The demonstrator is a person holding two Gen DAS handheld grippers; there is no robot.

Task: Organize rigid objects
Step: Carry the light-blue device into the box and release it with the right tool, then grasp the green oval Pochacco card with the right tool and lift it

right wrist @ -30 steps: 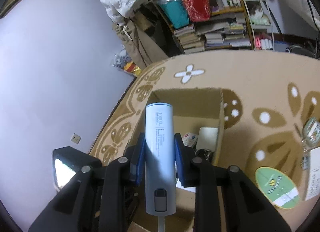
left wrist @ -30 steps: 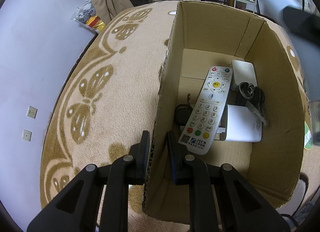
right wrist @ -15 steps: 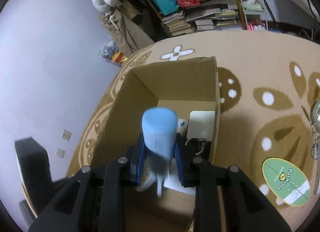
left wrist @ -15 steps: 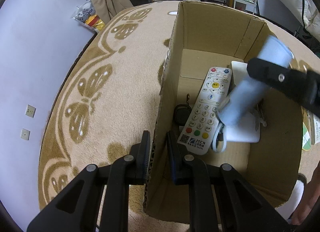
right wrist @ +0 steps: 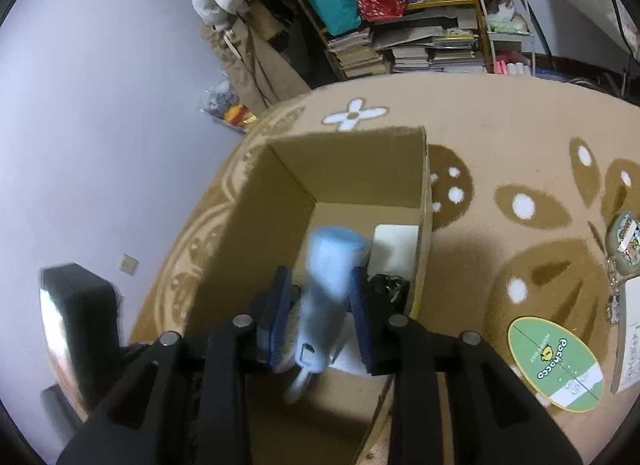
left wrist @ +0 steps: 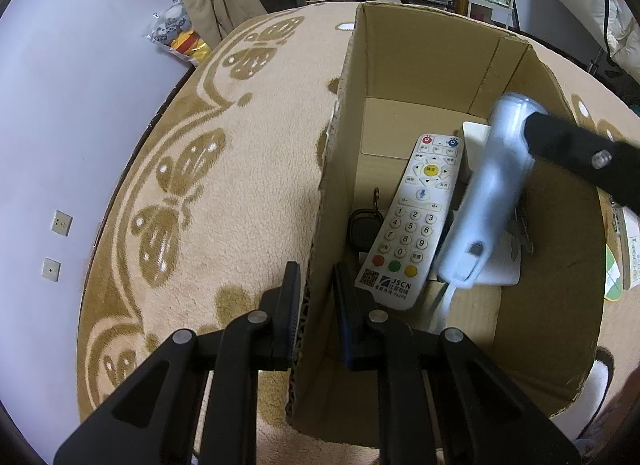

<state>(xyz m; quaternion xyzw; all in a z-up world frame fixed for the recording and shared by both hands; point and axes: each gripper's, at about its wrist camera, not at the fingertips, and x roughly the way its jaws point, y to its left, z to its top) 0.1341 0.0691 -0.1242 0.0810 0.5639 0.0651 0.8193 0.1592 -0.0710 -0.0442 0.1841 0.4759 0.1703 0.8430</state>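
A smooth, rounded pale-blue power bank (right wrist: 326,289) sits tilted inside the cardboard box (left wrist: 420,65), blurred between the right gripper (right wrist: 318,319) pads, which look slightly parted around it. At its nine o'clock lies a flat white remote (left wrist: 416,221). The left gripper (left wrist: 316,305) pinches the box's corrugated wall above fleecy carpet (left wrist: 224,185).

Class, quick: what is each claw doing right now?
Left claw: astride the cardboard box wall; grip unclear.
Right claw: open, light blue power bank between its fingers.
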